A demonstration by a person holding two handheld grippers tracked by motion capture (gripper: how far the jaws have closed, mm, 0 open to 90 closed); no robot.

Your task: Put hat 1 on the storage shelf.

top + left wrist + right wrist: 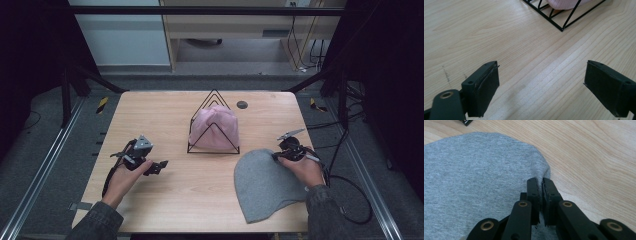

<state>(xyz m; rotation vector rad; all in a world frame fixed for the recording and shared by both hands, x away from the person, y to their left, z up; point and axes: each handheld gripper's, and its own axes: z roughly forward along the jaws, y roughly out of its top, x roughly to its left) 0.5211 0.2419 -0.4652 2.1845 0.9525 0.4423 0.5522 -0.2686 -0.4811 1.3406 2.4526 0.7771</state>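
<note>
From the high view, a grey knit beanie (pixel 265 186) lies flat on the near right part of the light wooden table (pixel 165 200), and the right gripper (pixel 276 156) sits at its upper right edge. The left gripper (pixel 161 165) rests apart on the near left, with nothing near its jaws. A pink beanie (pixel 215 126) sits on a black wire pyramid stand (pixel 214 125) at mid-table; beyond the table are dark frame rails, grey carpet, cables and a pale cabinet. In the left gripper view the jaws stand wide apart over bare wood grain, holding nothing, with a corner of the stand (pixel 564 17) and a bit of pink knit (pixel 566 3) ahead. In the right gripper view the jaws are pressed together on a pinch of the grey beanie's (pixel 479 175) edge, the fabric puckering between the pads. The beanie looks light, soft and floppy, so it will likely drape and sag from one pinch; a hold on the rim hem should be firmest, and the smooth tabletop would let it slide.
</note>
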